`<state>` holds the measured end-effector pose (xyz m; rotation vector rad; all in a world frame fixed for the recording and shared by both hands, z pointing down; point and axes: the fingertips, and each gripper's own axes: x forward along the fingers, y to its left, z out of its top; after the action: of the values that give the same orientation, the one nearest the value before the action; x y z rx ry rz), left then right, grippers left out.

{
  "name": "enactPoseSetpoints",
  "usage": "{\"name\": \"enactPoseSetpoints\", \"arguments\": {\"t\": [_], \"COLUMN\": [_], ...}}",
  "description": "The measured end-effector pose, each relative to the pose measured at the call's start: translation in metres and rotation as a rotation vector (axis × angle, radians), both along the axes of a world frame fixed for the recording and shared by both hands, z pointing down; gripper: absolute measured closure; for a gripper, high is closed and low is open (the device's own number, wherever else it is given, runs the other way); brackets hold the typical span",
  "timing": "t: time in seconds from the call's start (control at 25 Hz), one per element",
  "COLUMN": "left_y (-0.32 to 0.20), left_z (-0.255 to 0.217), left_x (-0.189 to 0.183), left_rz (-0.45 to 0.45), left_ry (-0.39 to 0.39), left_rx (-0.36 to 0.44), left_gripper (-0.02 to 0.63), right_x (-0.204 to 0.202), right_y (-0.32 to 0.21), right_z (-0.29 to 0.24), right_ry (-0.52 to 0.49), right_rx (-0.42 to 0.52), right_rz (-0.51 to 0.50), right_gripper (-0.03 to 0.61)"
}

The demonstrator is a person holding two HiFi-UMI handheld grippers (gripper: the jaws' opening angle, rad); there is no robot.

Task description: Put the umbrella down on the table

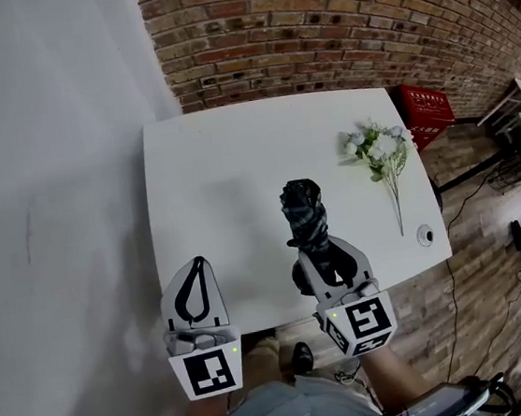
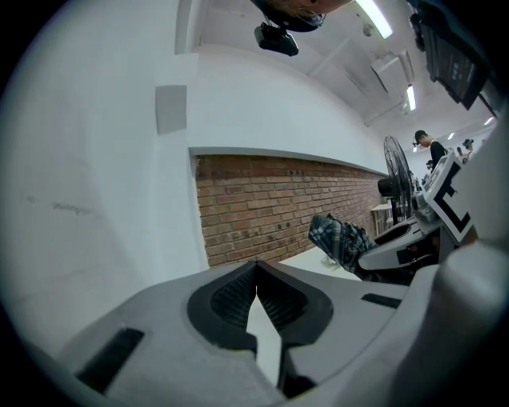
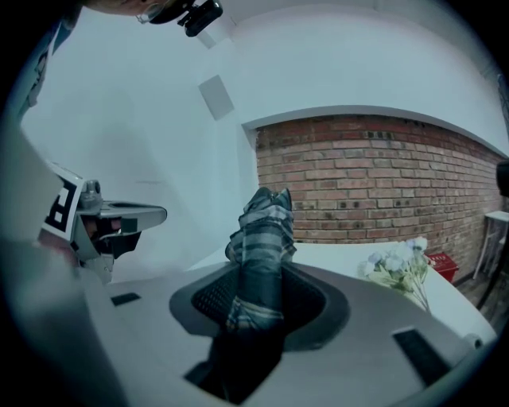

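Plaid umbrella [image 1: 304,214] held over table [image 1: 219,179], not yet down.
Right gripper [image 1: 321,256] is clenched on the folded umbrella, which sticks out past the jaws above the table's near half. Left gripper [image 1: 197,265] is pressed together, empty. Risks: letting go too high, so the umbrella bounces or rolls off the near edge; a rightward swing could sweep the flowers [image 1: 378,148].

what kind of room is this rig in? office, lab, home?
Probably a loft-style office or workshop rather than a home: exposed brick wall, a plain white table, strip ceiling lights and a standing fan in the background.
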<state>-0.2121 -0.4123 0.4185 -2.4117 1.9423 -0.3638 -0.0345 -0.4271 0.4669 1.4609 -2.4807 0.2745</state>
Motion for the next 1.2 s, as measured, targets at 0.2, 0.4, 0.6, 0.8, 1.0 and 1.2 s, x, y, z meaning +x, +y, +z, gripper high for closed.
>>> {"name": "enactPoseSetpoints", "arguments": {"t": [0.2,0.4,0.6,0.8,1.0,1.2], "left_y": [-0.012,-0.021,-0.031,-0.037,-0.043,-0.046], "left_z": [0.020,0.036,0.053,0.066,0.073,0.076], "left_x": [-0.003,-0.010,-0.017,-0.022,-0.027,-0.030], "left_rz": [0.006,0.002,0.000,0.000,-0.006,-0.006], "left_ry": [0.009,0.015,0.013,0.014,0.017,0.015], "left_rx": [-0.035,-0.076,-0.104,-0.127,-0.134,-0.135], "left_gripper": [0.606,0.606,0.606,0.606,0.606,0.606], "right_x": [-0.002,-0.005,-0.007,-0.011,-0.013,-0.018], "right_y": [-0.007,-0.014,-0.020,-0.024,-0.029,-0.032], "right_z": [0.032,0.055,0.079,0.097,0.111,0.123], "right_ry": [0.025,0.045,0.065,0.079,0.092,0.112], "right_rx": [-0.063,-0.108,-0.150,-0.185,-0.218,-0.259], "right_rz": [0.007,0.009,0.008,0.008,0.003,-0.011], "right_gripper": [0.425,0.425,0.424,0.423,0.422,0.420]}}
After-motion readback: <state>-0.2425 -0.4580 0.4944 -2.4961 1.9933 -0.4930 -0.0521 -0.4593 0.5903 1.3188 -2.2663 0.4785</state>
